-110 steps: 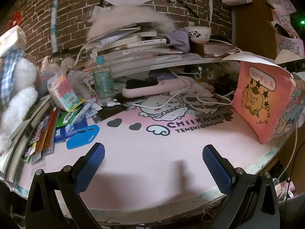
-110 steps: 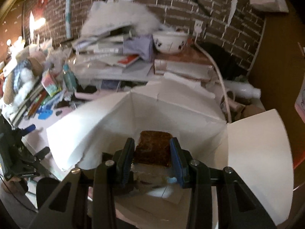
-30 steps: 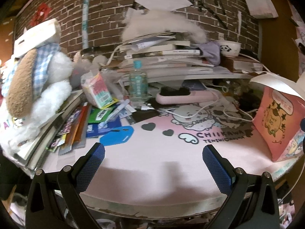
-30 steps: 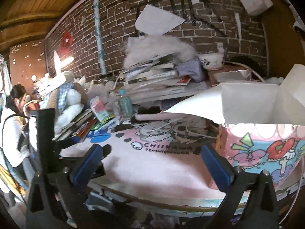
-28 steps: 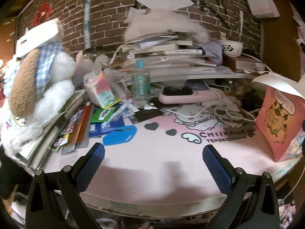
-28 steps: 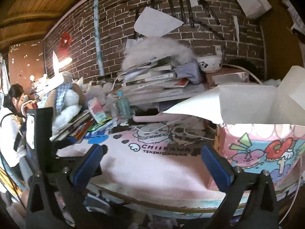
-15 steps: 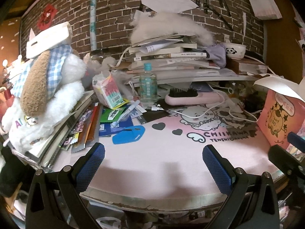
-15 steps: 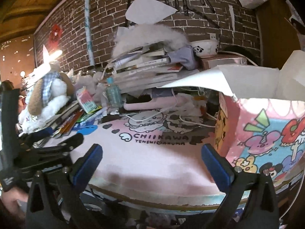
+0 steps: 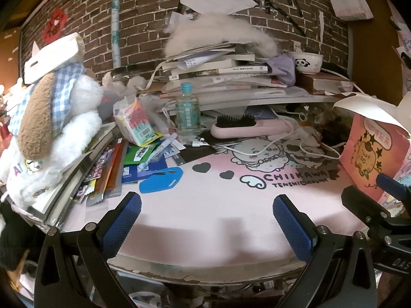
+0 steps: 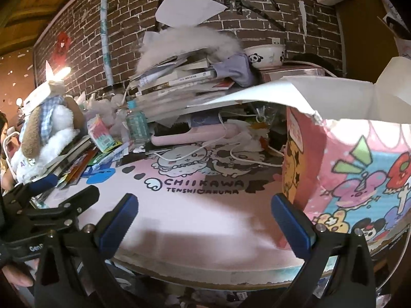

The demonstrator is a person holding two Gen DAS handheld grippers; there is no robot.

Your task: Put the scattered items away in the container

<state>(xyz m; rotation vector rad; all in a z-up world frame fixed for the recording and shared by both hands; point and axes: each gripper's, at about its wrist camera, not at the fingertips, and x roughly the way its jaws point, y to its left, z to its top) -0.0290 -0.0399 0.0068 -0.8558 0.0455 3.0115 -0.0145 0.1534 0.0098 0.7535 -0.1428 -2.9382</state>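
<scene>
Brick wall behind my cluttered pink mat (image 9: pixel 205 205). Both claws empty, spread wide; blue tag (image 9: pixel 161 179) lies ahead-left, nearer left gripper (image 9: pixel 205 224); right gripper (image 10: pixel 204 220) beside box (image 10: pixel 359 179).

pink desk mat (image 9: pixel 205 205) carries cartoon box (image 9: pixel 372 159), hairbrush (image 9: pixel 246 127), water bottle (image 9: pixel 187 113)

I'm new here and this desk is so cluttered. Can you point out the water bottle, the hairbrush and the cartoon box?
water bottle (image 9: pixel 187 114): left wrist view, on its label.
hairbrush (image 9: pixel 259 129): left wrist view, on its pink body.
cartoon box (image 10: pixel 359 179): right wrist view, on its printed front wall.
</scene>
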